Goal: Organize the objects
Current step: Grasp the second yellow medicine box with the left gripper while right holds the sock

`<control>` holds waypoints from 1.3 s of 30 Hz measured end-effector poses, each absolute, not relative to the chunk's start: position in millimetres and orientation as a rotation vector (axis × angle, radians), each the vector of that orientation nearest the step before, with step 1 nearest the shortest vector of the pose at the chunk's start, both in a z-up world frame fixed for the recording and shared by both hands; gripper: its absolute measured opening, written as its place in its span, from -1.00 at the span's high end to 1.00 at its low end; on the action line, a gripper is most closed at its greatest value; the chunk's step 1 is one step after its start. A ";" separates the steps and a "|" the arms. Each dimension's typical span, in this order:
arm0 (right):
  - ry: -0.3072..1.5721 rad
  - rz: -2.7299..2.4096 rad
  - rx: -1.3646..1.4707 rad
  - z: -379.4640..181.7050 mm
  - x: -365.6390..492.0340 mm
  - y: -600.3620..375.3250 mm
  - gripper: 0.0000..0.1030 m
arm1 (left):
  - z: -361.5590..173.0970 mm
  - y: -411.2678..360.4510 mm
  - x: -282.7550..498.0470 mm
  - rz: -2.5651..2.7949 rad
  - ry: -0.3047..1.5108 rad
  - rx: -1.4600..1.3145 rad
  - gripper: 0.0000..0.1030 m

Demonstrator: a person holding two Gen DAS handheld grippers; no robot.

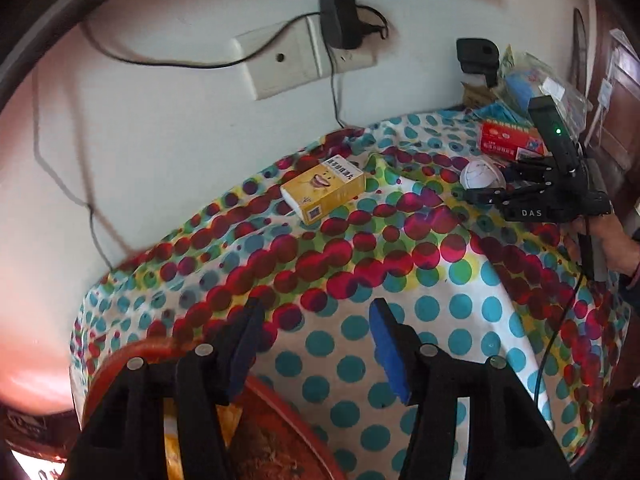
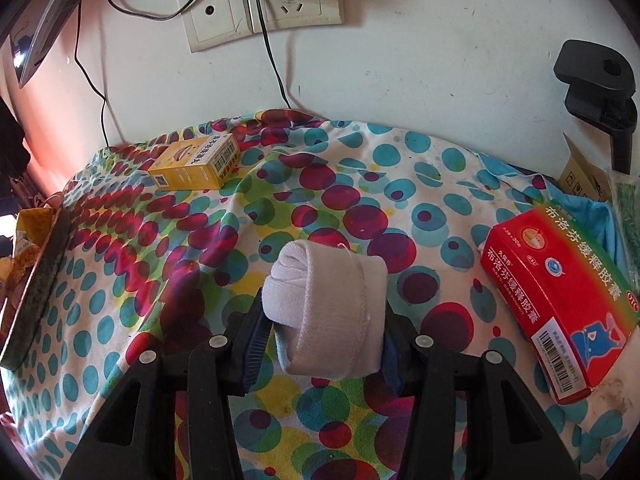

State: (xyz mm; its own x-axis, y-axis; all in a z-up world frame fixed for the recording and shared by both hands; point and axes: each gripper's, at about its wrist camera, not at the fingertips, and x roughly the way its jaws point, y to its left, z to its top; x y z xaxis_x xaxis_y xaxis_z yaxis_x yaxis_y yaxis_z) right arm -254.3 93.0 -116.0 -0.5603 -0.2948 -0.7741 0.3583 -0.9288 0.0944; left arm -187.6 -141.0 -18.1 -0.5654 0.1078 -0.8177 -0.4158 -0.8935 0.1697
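My right gripper (image 2: pixel 322 332) is shut on a white rolled sock (image 2: pixel 326 312) and holds it just above the dotted cloth (image 2: pixel 200 288). From the left wrist view the right gripper (image 1: pixel 472 188) and the sock (image 1: pixel 482 174) show at the right. A yellow box (image 1: pixel 323 189) lies on the cloth near the wall; it also shows in the right wrist view (image 2: pixel 196 162). A red medicine box (image 2: pixel 556 300) lies to the right of the sock, also seen in the left wrist view (image 1: pixel 510 140). My left gripper (image 1: pixel 316 344) is open and empty over the cloth's near edge.
A wall socket plate (image 1: pixel 296 60) with a black adapter (image 1: pixel 338 20) and cables is on the white wall. A pile of plastic bags and packets (image 1: pixel 536 84) sits at the far right. A red-rimmed basket (image 1: pixel 132 356) is below the left gripper. A flat dark-edged item (image 2: pixel 36 292) lies at left.
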 end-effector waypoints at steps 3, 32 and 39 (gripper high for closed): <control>0.121 -2.488 1.215 -117.4 -254.9 90.7 0.07 | -22.2 -124.0 -225.9 2.403 0.547 -1.263 -0.08; 0.118 -2.472 1.207 -118.8 -249.5 87.0 -0.06 | -97.7 -84.2 -368.3 1.932 0.732 -1.522 -0.36; 0.159 -2.465 1.212 -118.5 -250.9 85.5 -0.21 | -90.4 -84.6 -360.0 2.100 0.610 -1.407 -0.41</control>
